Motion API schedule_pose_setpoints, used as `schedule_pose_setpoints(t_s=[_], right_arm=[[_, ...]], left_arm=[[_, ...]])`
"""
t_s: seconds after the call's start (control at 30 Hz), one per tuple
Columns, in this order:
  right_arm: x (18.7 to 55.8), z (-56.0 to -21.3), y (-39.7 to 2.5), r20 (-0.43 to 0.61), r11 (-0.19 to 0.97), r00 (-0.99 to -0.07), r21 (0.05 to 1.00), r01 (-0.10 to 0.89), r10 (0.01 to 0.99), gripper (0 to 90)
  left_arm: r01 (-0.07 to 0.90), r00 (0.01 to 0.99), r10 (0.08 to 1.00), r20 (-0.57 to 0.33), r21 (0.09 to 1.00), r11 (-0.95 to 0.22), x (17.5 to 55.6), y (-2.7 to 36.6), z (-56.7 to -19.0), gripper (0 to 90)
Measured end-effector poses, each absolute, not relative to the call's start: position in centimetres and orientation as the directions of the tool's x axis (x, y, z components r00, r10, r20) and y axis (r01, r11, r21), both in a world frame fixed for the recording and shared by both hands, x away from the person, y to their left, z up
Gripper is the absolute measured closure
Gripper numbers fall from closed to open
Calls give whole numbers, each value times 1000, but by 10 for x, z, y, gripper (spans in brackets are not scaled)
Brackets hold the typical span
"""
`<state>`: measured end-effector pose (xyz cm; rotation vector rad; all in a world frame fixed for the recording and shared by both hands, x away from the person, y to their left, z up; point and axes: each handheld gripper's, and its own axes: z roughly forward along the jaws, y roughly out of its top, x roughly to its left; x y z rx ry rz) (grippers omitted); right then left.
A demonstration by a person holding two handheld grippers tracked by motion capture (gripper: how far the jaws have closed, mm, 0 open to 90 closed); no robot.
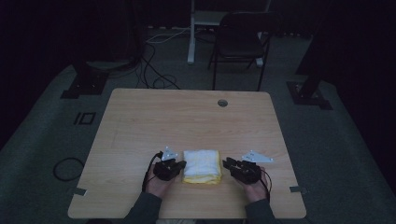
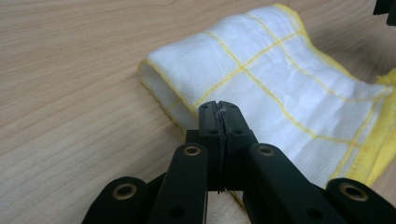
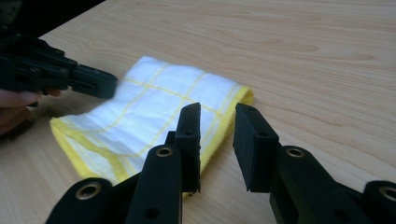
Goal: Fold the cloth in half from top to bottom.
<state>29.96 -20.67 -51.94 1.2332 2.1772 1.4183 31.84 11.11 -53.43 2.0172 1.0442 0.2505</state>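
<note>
A folded white towel (image 1: 201, 164) with yellow grid lines and a yellow hem lies on the wooden table (image 1: 187, 116) near its front edge. My left gripper (image 1: 181, 164) is at the towel's left side. In the left gripper view its jaws (image 2: 219, 109) are pressed shut, tips over the towel's (image 2: 271, 88) near folded edge, no cloth visible between them. My right gripper (image 1: 226, 163) sits at the towel's right side. In the right gripper view it (image 3: 218, 112) stands open, one jaw above the towel's (image 3: 154, 107) yellow edge, the other over bare wood. The left gripper (image 3: 100, 86) shows opposite.
A round cable hole (image 1: 222, 102) is in the table's far side. Beyond the table stand a black folding chair (image 1: 240, 39), a white desk leg (image 1: 191, 32) and black stand bases (image 1: 86, 84). Cables lie on the dim floor (image 1: 154, 70).
</note>
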Motion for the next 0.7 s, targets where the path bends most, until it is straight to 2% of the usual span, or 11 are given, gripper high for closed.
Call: schedule_pose_setpoints(t_s=[0.1, 0.4, 0.7], right_arm=[[302, -521, -210, 205, 165, -596, 846, 507, 777, 718], [311, -525, -222, 190, 169, -566, 837, 520, 802, 714], [318, -532, -233, 198, 152, -533, 827, 542, 823, 713]], left_arm=[[579, 623, 763, -172, 757, -303, 319, 114, -533, 898], [548, 613, 778, -133, 782, -298, 321, 131, -528, 817], [562, 570, 811, -130, 782, -270, 325, 150, -532, 789]])
